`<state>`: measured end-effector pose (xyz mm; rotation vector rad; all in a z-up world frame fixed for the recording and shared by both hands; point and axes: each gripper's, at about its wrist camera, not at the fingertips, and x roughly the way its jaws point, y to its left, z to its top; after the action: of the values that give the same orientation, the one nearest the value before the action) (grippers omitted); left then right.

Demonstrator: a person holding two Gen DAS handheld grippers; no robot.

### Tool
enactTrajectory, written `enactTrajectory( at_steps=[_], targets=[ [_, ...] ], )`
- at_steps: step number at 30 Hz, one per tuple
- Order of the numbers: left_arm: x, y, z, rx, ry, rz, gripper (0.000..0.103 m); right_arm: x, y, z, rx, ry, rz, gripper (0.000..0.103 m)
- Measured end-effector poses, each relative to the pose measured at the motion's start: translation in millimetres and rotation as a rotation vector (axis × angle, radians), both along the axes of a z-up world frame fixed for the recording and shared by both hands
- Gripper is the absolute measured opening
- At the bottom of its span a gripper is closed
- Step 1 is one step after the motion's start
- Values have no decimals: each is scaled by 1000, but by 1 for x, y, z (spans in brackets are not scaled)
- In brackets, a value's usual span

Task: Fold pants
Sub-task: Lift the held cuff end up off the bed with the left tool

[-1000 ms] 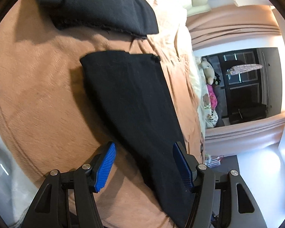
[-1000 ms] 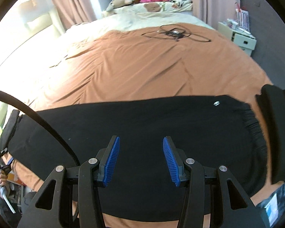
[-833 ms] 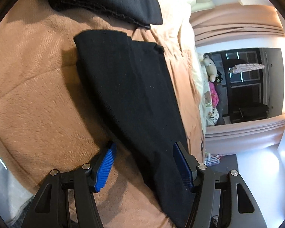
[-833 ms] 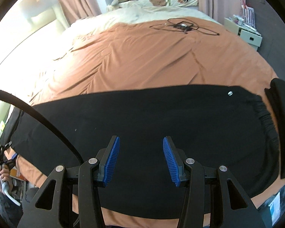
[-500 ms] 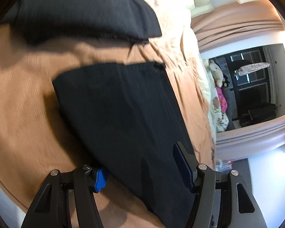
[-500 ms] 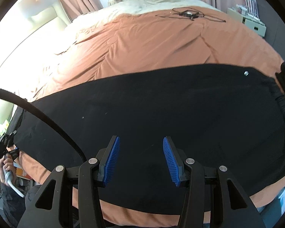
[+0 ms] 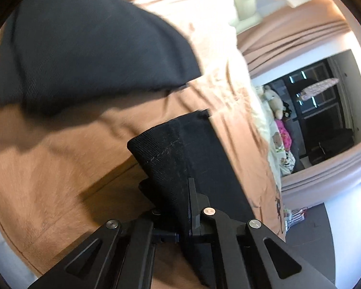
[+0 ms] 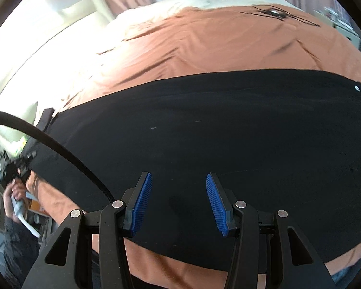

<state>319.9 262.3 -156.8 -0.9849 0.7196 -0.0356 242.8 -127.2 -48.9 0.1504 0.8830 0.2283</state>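
Black pants [image 8: 228, 130] lie flat across the orange-brown bedspread [image 8: 204, 38], legs folded together, the waist end at the right. My left gripper [image 7: 180, 192] is shut on the pants' leg hem [image 7: 166, 154] and lifts that corner off the bed. My right gripper [image 8: 179, 202] is open and empty, hovering over the middle of the pants near their front edge. The left gripper and the hand holding it show small at the far left of the right wrist view [image 8: 12, 168].
A second black folded garment [image 7: 84, 48] lies on the bed beyond the hem. A black cable [image 8: 281, 15] lies on the far part of the bedspread. Pillows and stuffed toys [image 7: 274, 103] are at the head of the bed. Curtains [image 7: 288, 38] hang beside it.
My left gripper moved in on the leg hem and closed on it, raising the corner. My right gripper came down closer over the pants and stayed open.
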Motion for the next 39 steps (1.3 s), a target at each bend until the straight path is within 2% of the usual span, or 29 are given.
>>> enactTrajectory(
  at_steps=[4, 7, 10, 11, 14, 16, 17, 19, 24, 32, 39],
  targets=[
    [11, -3, 29, 33, -45, -25, 4, 5, 24, -11, -12, 25, 72, 46],
    [19, -4, 50, 37, -82, -38, 4, 8, 37, -17, -37, 24, 86, 44],
    [23, -6, 64, 48, -99, -54, 4, 6, 53, -32, -46, 78, 131, 27],
    [25, -7, 66, 52, -96, -62, 4, 3, 57, -38, -59, 94, 150, 27],
    [25, -10, 65, 74, -85, -72, 4, -5, 64, -45, -81, 117, 192, 26],
    [23, -8, 61, 75, -79, -65, 4, -5, 60, -39, -61, 117, 197, 21],
    [22, -7, 59, 67, -76, -63, 4, -3, 56, -36, -64, 82, 89, 21],
    [19, -4, 52, 56, -66, -57, 4, 3, 48, -31, -60, 65, 62, 21],
    [14, -5, 45, 47, -38, -47, 4, 35, 42, -33, -68, 86, 30, 15],
    [14, -5, 43, 50, -21, -40, 4, 86, 42, -37, -107, 97, -13, 15],
    [14, -8, 43, 53, -47, -24, 4, 130, 37, -36, -158, 110, -29, 15]
  ],
)
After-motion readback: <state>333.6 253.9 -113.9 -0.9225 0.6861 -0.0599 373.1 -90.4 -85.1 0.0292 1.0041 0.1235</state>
